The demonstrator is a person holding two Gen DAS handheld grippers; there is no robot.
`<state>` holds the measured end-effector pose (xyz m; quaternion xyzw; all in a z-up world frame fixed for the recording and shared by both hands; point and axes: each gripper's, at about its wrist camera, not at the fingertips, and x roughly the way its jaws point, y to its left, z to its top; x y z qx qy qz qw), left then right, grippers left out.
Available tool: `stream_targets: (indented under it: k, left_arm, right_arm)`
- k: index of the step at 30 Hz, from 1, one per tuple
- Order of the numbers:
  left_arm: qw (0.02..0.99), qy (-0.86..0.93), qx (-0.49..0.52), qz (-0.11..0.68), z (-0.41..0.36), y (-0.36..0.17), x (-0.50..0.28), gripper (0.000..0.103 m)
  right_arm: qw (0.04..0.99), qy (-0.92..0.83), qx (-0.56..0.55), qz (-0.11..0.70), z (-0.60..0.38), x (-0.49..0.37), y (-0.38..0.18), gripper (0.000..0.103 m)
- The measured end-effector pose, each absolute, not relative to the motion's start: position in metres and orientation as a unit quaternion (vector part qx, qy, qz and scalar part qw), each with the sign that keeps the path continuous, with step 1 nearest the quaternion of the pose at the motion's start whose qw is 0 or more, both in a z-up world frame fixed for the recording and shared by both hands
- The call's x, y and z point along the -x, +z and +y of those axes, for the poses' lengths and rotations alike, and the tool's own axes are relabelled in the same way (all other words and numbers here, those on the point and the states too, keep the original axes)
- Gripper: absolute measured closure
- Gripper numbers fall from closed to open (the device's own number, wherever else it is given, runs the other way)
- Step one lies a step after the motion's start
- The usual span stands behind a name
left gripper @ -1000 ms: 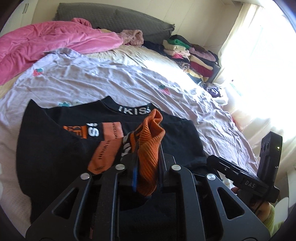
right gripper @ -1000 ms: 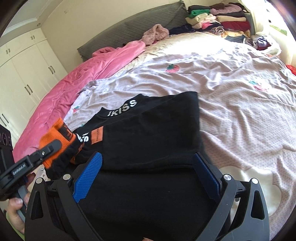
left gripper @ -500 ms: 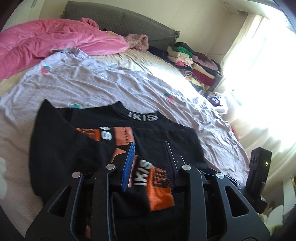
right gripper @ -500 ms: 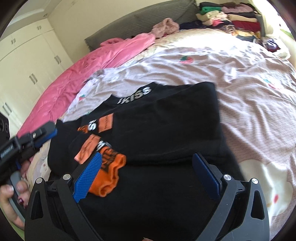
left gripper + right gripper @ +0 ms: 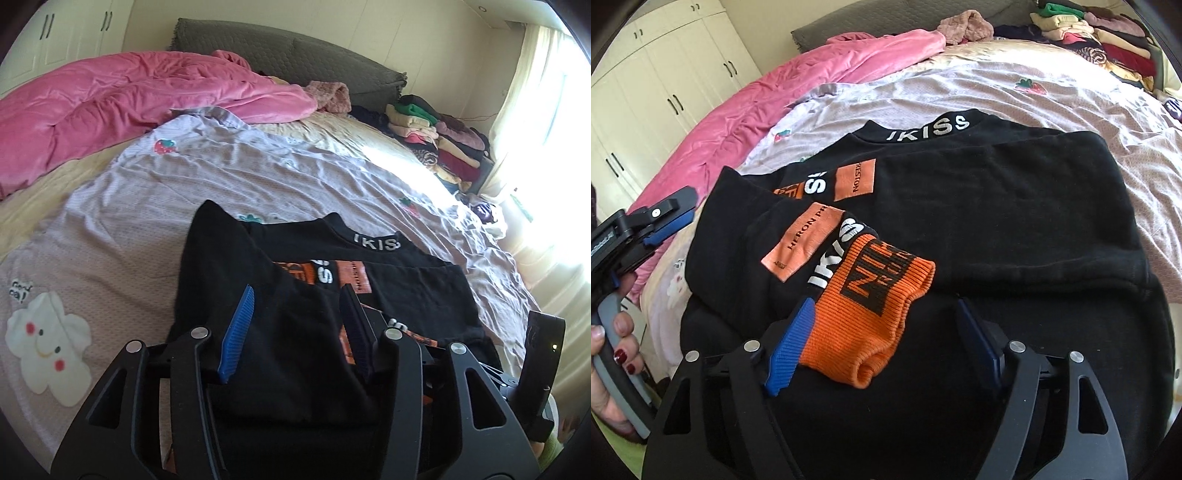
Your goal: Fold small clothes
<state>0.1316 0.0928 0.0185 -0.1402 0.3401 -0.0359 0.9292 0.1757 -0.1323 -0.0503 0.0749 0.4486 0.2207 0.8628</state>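
A black sweatshirt (image 5: 413, 295) (image 5: 997, 206) with white "IKISS" lettering at the collar lies flat on the lilac bed sheet (image 5: 110, 240). One sleeve is folded across its front, and its orange ribbed cuff (image 5: 875, 295) rests on the black cloth. My left gripper (image 5: 298, 291) hovers over the sweatshirt's left part. Its jaws are opening and nothing is gripped between them. In the right wrist view the left gripper (image 5: 665, 218) shows at the left edge, held by a hand (image 5: 613, 354). My right gripper (image 5: 884, 306) has its jaws closing around the orange cuff. The right pad stands apart from it.
A pink duvet (image 5: 129, 103) is bunched at the head of the bed before a grey headboard (image 5: 277, 48). Stacks of folded clothes (image 5: 436, 136) sit at the far right by a bright curtained window (image 5: 546, 129). White wardrobes (image 5: 665, 81) stand at the left.
My left gripper let go of the orange cuff, which now lies on the sweatshirt, and drew away to the left with wider jaws. My right gripper came down over the cuff and narrowed.
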Motion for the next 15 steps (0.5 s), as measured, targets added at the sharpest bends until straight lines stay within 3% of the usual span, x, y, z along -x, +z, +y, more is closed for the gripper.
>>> stream_targets:
  k: [2, 3, 5, 7, 15]
  left_arm:
    - [0.93, -0.031, 0.144, 0.338, 0.098, 0.018, -0.131, 0.06]
    - [0.93, -0.03, 0.146, 0.336, 0.101, 0.017, -0.13, 0.06]
    - [0.93, -0.028, 0.151, 0.334, 0.106, 0.017, -0.128, 0.06]
    - [0.931, -0.023, 0.154, 0.331, 0.109, 0.017, -0.128, 0.06]
    - [0.931, -0.007, 0.167, 0.325, 0.126, 0.017, -0.124, 0.059]
  right_arm:
    - [0.863, 0.224, -0.073, 0.446, -0.127, -0.177, -0.051, 0.056]
    - [0.864, 0.225, -0.069, 0.446, -0.125, -0.177, -0.051, 0.061]
    - [0.863, 0.241, -0.058, 0.44, -0.118, -0.177, -0.05, 0.085]
    - [0.87, 0.246, -0.045, 0.425, -0.115, -0.175, -0.044, 0.096]
    - [0.907, 0.247, -0.035, 0.341, -0.138, -0.183, 0.015, 0.097]
